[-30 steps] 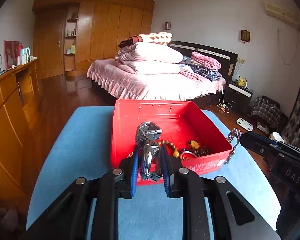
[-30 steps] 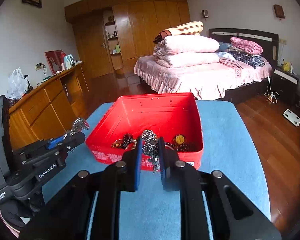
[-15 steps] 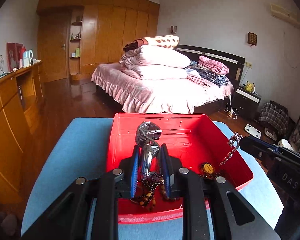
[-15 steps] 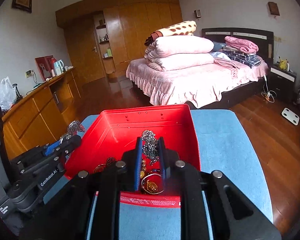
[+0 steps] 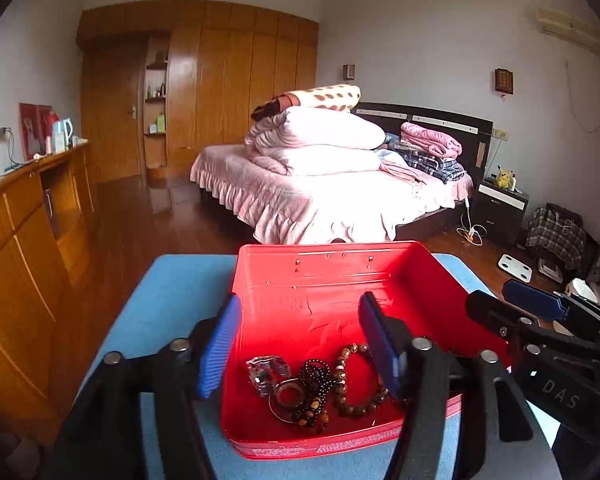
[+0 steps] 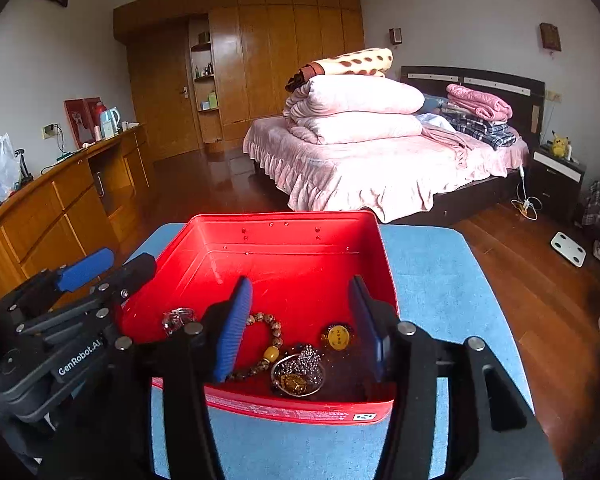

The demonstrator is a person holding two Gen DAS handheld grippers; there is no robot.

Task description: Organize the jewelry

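Left wrist view: my left gripper (image 5: 300, 344) points forward and slightly down over the near left part of the red box (image 5: 379, 276). Its fingers (image 5: 219, 350) are opening, wide apart, nothing pinched between them. The left finger sits outside the box's left wall, the right finger inside. The box stands on the blue surface (image 5: 172, 292), near its front edge. In the box's near end lies the jewelry: a silver link watch band (image 5: 267, 372), a metal ring (image 5: 287, 394), a dark bead bracelet (image 5: 315, 374) and a brown bead bracelet (image 5: 353, 384), all bunched and touching or nearly so. The right gripper (image 5: 519, 308) shows at the right edge, over the box's right rim.

Right wrist view: my right gripper (image 6: 300, 320) angles down over the near right part of the box (image 6: 284, 248). Its fingers (image 6: 234, 330) are opening too, well apart, gripping nothing. Below the gap lie a brown bead bracelet (image 6: 274, 332), a heap of silver chain (image 6: 304, 364) in a thin bangle, and a yellow round pendant (image 6: 338, 338). The watch band (image 6: 178, 319) lies toward the box's left wall. The left gripper (image 6: 104, 268) reaches in from the left at that wall.
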